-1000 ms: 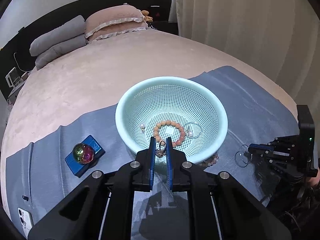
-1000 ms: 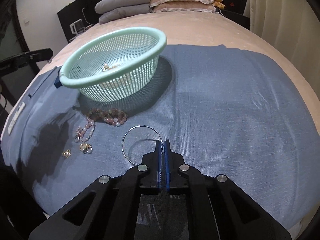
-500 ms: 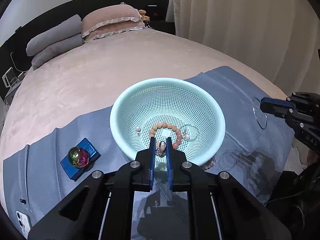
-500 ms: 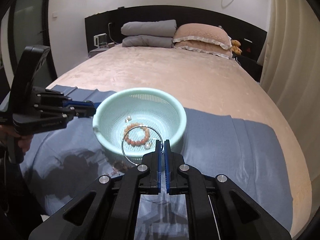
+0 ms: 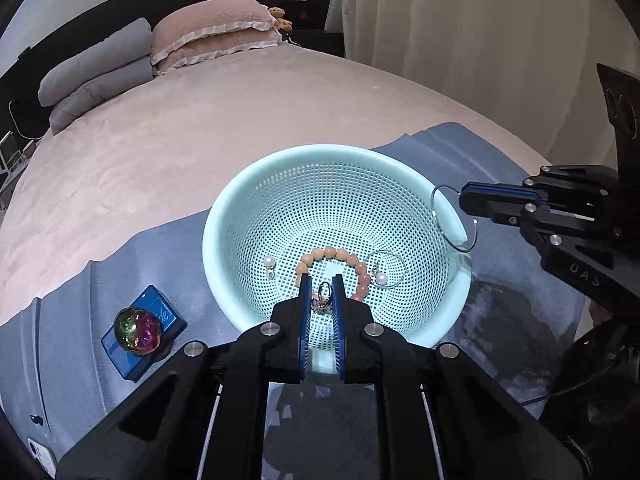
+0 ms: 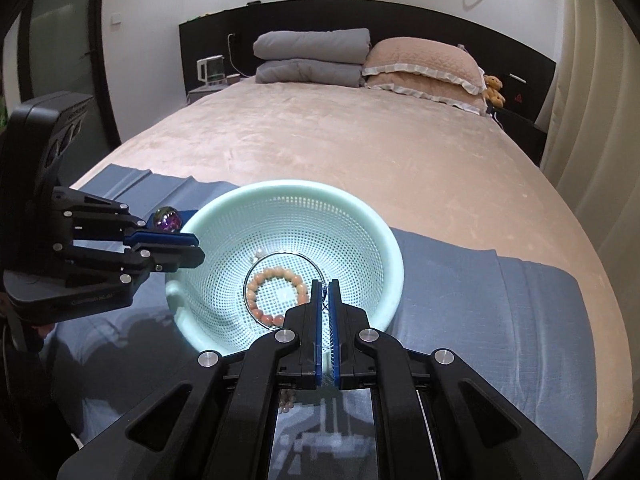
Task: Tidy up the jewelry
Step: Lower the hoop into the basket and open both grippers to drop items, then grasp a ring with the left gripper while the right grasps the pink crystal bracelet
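Mint-green plastic basket [image 5: 240, 216] sits on a blue cloth [image 5: 500, 168] spread over a pink bed [image 5: 160, 152]. Inside it lie a bead bracelet [image 5: 352, 258], a thin hoop with a pearl [image 5: 385, 268] and a small pearl earring [image 5: 269, 264].

The left gripper [image 5: 321, 294] reaches forward over the basket's near rim, level with the opening, its fingers pinched on a small ring [image 5: 323, 298] that hangs between the tips above the basket floor. In the right wrist view the same gripper [image 6: 198, 246] comes in from the left, fingers roughly horizontal over the rim.

The right gripper [image 6: 327, 292] points down into the basket from the opposite side, jaws nearly together and clamped on a thin wire bangle [image 6: 280, 256]; the loop hangs in front of the tips, over the bracelet [image 6: 276, 294]. In the left wrist view this gripper [image 5: 466, 204] enters from the right, holding the bangle [image 5: 452, 216] above the basket's right rim.

An iridescent ball [image 5: 137, 330] rests on a blue box [image 5: 166, 314] left of the basket. Grey and pink pillows [image 6: 360, 60] are stacked at the headboard.
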